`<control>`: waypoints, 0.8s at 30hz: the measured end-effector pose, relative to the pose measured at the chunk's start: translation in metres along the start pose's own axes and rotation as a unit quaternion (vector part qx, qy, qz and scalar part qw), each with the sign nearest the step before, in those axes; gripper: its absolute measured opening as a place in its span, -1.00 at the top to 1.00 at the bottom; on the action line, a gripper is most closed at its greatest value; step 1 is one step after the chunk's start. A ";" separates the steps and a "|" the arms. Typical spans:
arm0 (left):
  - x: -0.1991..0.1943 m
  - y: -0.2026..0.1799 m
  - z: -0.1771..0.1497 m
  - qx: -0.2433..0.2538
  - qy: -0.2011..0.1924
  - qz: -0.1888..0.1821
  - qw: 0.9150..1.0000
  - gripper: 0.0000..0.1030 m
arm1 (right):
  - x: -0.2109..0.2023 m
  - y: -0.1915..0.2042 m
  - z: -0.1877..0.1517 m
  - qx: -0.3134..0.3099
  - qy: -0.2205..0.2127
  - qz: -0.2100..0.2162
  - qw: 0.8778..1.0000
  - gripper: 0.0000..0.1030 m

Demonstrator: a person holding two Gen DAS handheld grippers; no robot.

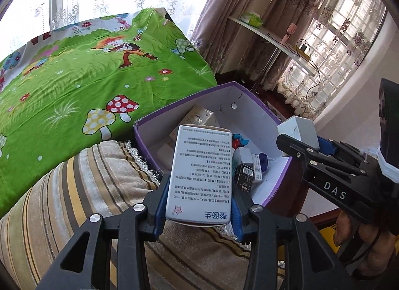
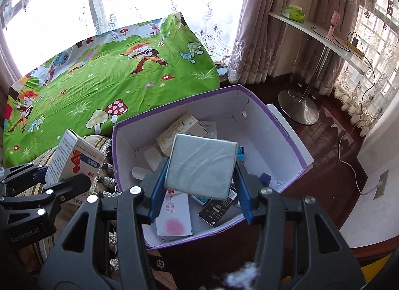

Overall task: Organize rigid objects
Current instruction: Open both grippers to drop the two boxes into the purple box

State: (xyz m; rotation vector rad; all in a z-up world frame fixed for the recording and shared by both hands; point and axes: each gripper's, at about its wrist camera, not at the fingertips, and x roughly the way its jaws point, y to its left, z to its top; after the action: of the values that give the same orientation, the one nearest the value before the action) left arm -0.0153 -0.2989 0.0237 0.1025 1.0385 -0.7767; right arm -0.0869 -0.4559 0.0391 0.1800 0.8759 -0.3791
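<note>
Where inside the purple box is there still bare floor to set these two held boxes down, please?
Bare white floor shows by the purple box's far right wall, beyond the blue-capped item. The near and left parts are crowded: the pink-printed carton, the black packet and the beige cartons overlap there.

The bin [image 2: 271, 125] is left open from above, but its floor is crowded by boxes [image 2: 174, 217]; the bed [image 2: 104, 83] flanks it closely.
</note>
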 end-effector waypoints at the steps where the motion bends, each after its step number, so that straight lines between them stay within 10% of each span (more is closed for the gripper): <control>1: 0.002 0.000 -0.001 -0.001 0.004 -0.002 1.000 0.08 | 0.001 -0.001 0.000 0.000 0.000 -0.001 1.000 -0.06; 10: -0.003 0.009 -0.014 -0.025 0.014 -0.020 0.999 -0.25 | -0.004 -0.008 -0.007 0.011 -0.006 -0.007 1.000 -0.47; 16: -0.009 -0.001 -0.023 -0.007 0.003 -0.036 0.999 -0.73 | -0.004 -0.008 -0.016 0.012 0.001 -0.001 1.000 -0.49; 24: -0.001 -0.004 -0.020 -0.003 0.019 -0.036 0.999 -0.84 | -0.005 -0.011 -0.021 0.019 0.006 0.000 1.000 -0.49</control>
State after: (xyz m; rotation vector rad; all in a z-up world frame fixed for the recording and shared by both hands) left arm -0.0327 -0.2931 0.0156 0.0750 1.0852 -0.8390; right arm -0.1092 -0.4585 0.0294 0.2165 0.8808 -0.3952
